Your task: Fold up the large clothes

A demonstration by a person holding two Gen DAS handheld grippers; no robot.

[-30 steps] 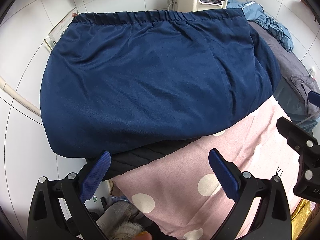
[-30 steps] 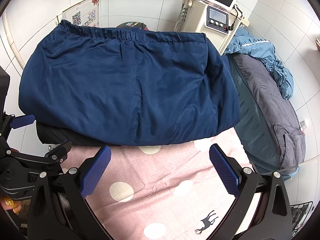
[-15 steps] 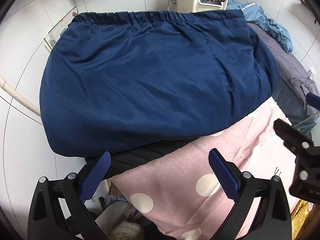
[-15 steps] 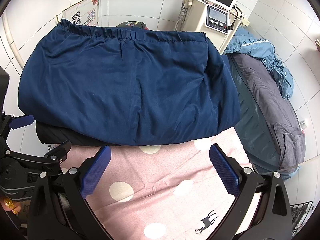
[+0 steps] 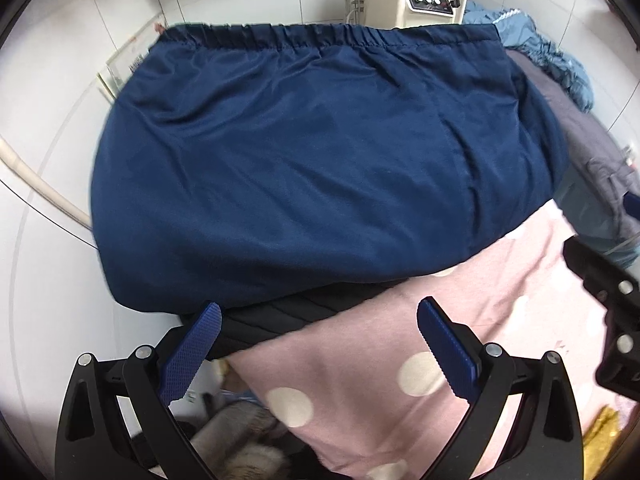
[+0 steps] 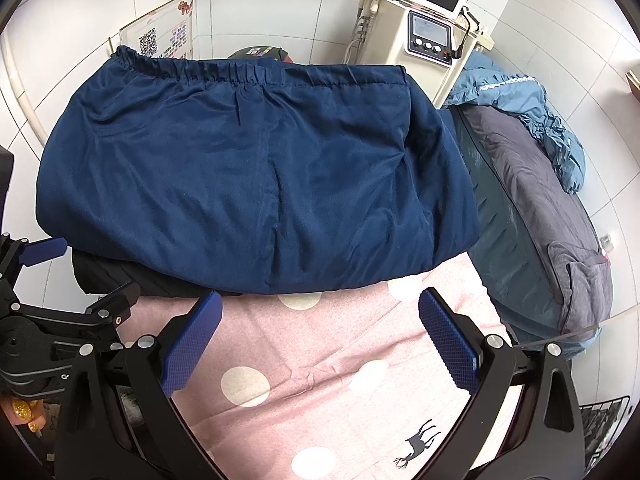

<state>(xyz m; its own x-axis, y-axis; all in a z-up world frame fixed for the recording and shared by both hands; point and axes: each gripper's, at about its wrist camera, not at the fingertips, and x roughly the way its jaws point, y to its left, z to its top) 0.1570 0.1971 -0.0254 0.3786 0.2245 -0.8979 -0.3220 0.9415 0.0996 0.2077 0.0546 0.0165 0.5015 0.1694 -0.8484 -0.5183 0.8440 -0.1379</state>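
The navy garment lies folded on the pink dotted sheet, and I take this garment as the landmark. Its gathered elastic band is at the far edge, toward the tiled wall. Under the garment, at its near-left corner, a black ribbed cloth sticks out and touches the sheet. Behind the garment, at its far-right corner, stands a cream machine with a screen. To the right of the garment, just beside it, lie a grey cloth and a light blue ruffled cloth.

The left gripper is near the near-left edge of the garment; its jaws stand wide apart with nothing between them. The left blue pad is in front of the black ribbed cloth, but from this view I cannot tell whether it touches it. The right gripper hangs over the sheet just in front of the near edge of the garment, jaws also spread and empty.
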